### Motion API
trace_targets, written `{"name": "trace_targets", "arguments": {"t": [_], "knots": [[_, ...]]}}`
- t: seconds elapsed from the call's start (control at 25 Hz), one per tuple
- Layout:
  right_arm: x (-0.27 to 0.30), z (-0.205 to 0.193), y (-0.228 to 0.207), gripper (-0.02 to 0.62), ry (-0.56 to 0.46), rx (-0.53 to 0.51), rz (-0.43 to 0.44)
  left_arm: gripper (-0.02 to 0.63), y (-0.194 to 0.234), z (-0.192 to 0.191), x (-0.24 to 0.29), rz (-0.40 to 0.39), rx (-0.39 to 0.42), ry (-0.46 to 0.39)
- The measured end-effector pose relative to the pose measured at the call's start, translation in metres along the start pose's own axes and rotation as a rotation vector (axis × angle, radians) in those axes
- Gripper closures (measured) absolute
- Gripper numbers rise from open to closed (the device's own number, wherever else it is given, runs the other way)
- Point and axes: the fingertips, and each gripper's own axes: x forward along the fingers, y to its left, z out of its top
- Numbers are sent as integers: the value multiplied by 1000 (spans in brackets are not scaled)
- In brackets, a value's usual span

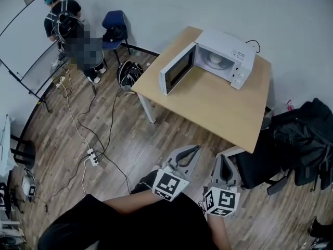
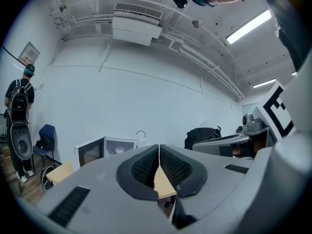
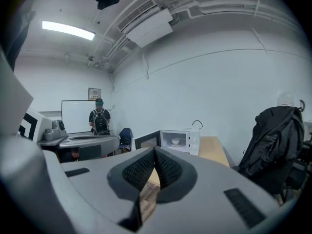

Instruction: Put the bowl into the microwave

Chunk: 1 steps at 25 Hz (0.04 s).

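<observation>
Already, the wooden counter [image 1: 218, 105] carries a white microwave [image 1: 229, 41], its door open and the bowl [image 1: 214, 60] inside. Well apart, left gripper [image 1: 193, 150] and right gripper [image 1: 222, 159] keep their fingers pressed together, empty, so the placing looks done.

Light wood table [image 1: 218, 105] w/ white legs on plank floor [image 1: 130, 150]. White microwave [image 1: 229, 47] at far right corner, door open. Floor left of table: power strip [image 1: 93, 157], black bag [image 1: 129, 75].
</observation>
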Motion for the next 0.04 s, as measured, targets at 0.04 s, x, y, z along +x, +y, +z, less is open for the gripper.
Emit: {"name": "trace_targets", "arguments": {"t": [0.04], "knots": [[1, -2, 0, 535, 2, -1, 1, 589, 0, -2, -1, 4, 2, 3]]}}
